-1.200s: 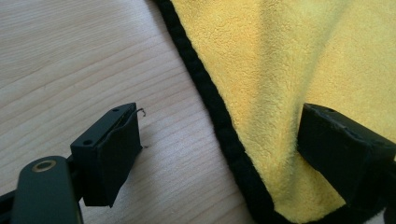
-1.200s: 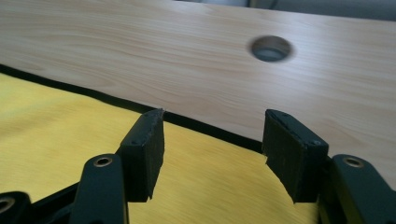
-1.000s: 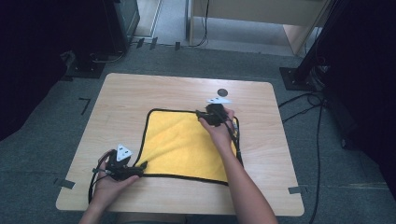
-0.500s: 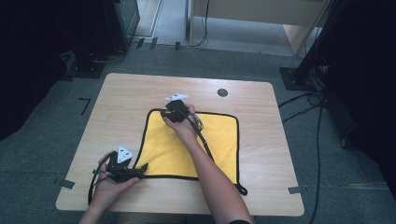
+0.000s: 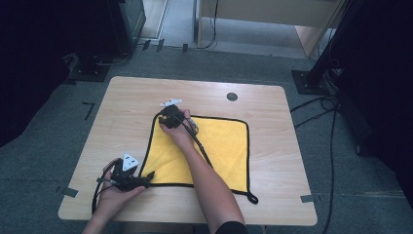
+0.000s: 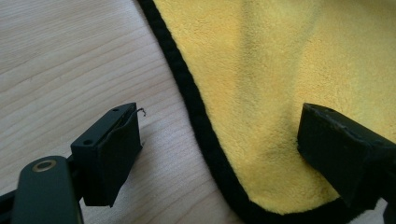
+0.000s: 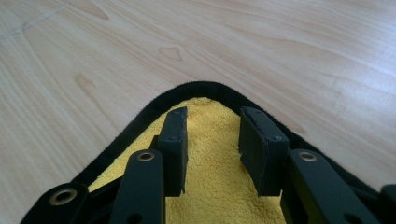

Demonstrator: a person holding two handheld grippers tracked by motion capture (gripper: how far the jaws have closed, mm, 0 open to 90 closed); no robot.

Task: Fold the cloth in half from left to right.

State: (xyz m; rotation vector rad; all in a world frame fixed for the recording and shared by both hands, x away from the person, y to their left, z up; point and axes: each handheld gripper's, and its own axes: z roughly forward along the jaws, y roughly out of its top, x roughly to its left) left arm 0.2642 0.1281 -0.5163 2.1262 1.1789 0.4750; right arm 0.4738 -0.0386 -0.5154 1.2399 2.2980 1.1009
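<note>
A yellow cloth [image 5: 219, 146] with a black edge lies flat on the wooden table [image 5: 122, 112]. My right gripper [image 5: 164, 117] is at the cloth's far left corner. In the right gripper view its jaws [image 7: 212, 123] stand over that corner [image 7: 205, 105]; they have just been closing, with a gap still between them and the cloth flat beneath, not pinched. My left gripper [image 5: 148, 176] rests at the near left corner. In the left gripper view it [image 6: 219, 144] is wide open, one jaw on the wood and the other on the cloth [image 6: 261, 70].
A small dark round spot [image 5: 232, 96] sits on the table beyond the cloth. A black loop [image 5: 252, 199] hangs off the cloth's near right corner. The right gripper's cable [image 5: 199, 146] trails along the forearm over the cloth. Bare wood surrounds the cloth.
My right gripper has travelled left along the cloth's far edge, from the far right corner to the far left corner, and sunk a little. The left gripper has stayed put.
</note>
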